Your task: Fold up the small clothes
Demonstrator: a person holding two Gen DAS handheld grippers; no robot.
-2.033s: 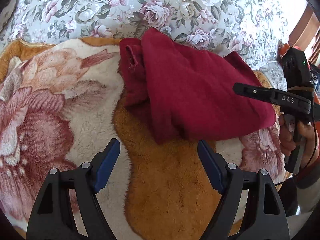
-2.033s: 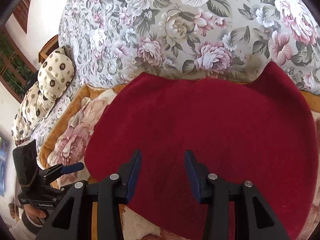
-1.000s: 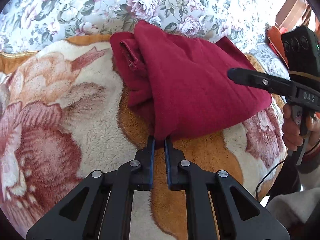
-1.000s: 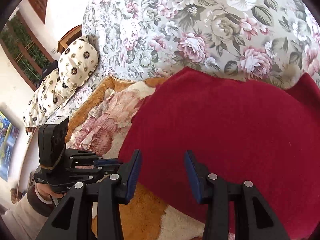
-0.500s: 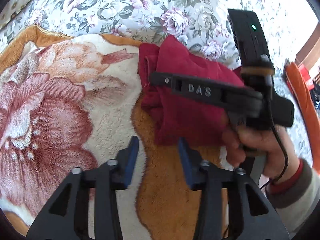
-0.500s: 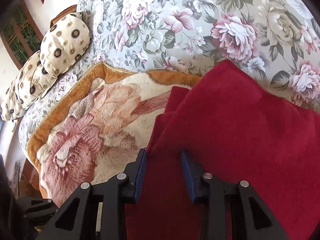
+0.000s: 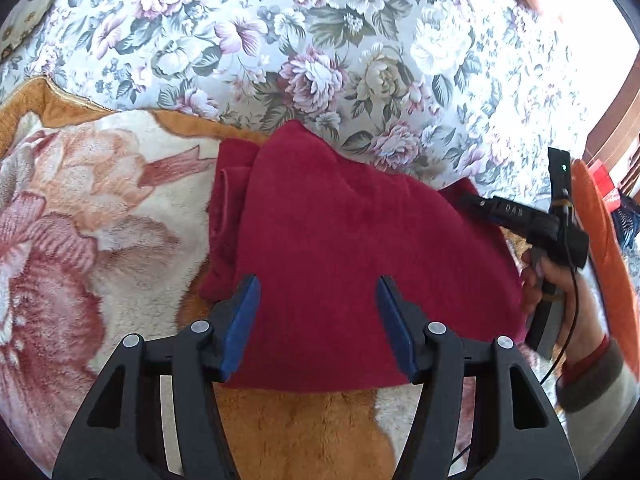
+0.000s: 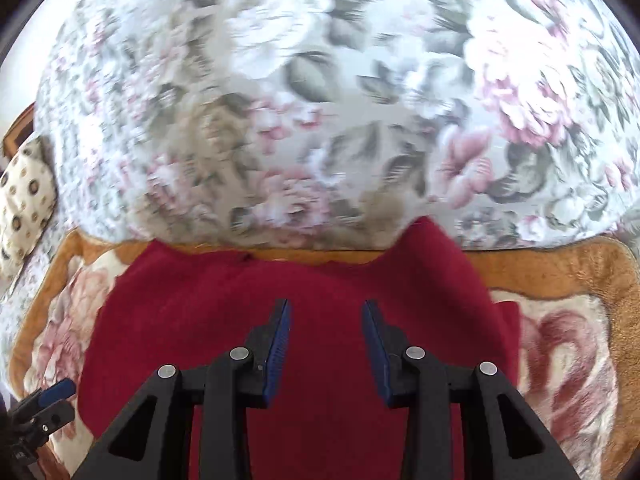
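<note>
Crimson fleece garment (image 7: 360, 248) (folded, soft nap) lies on plush floral blanket (image 7: 100, 220).

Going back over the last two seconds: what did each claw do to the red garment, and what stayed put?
The left claw pinched the near edge of the red garment, then let go; its jaws have just been opening and now stand apart over the cloth. The right claw swept across the garment and back to its right side, holding nothing. The garment now lies wider and flatter. The plush blanket stayed in place.
</note>
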